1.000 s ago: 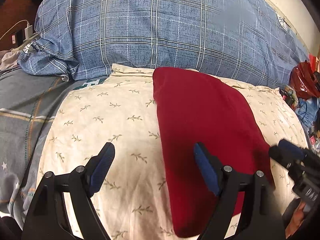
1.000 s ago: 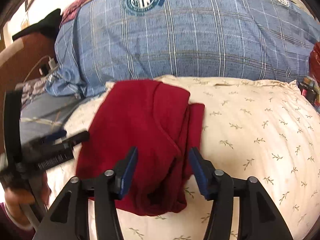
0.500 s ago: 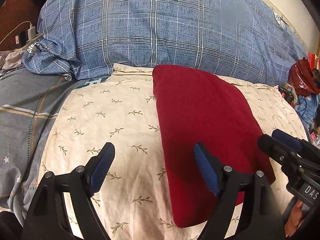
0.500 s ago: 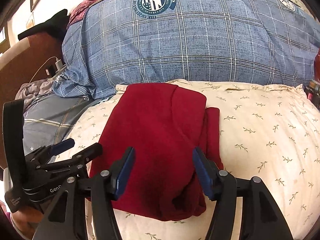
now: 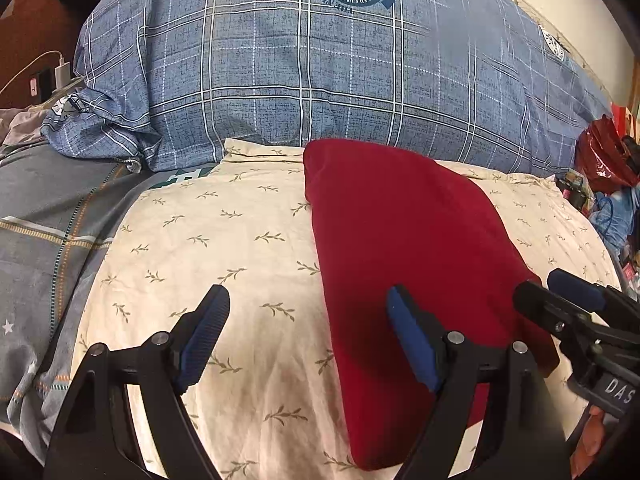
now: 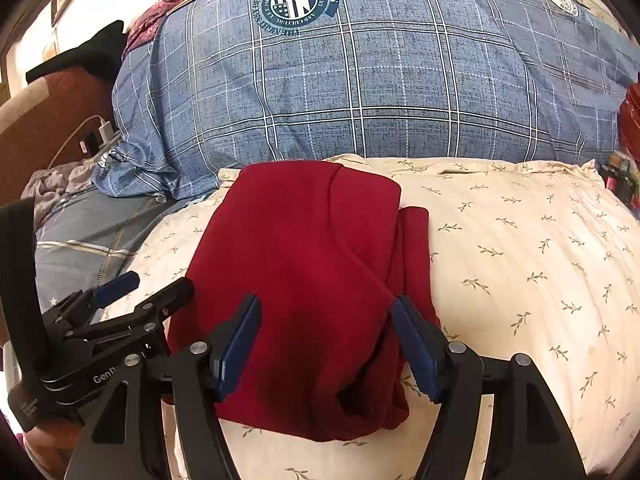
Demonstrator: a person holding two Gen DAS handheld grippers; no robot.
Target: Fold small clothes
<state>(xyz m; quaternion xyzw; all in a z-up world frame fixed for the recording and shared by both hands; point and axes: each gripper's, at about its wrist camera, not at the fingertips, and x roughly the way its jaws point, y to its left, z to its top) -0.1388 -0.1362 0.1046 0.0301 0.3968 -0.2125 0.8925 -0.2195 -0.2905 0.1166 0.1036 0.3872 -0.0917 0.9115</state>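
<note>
Garment (image 6: 304,280) folded, near edge hidden by fingers | left gripper (image 5: 308,336) spread, empty | right gripper (image 6: 326,344) opening, empty

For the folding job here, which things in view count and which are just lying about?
Belongs to the job:
red garment, folded on the cream leaf-print pillow
left gripper, open
right gripper, jaws opening, gripping nothing

Lying about:
blue plaid duvet
white charger
red bag
</note>
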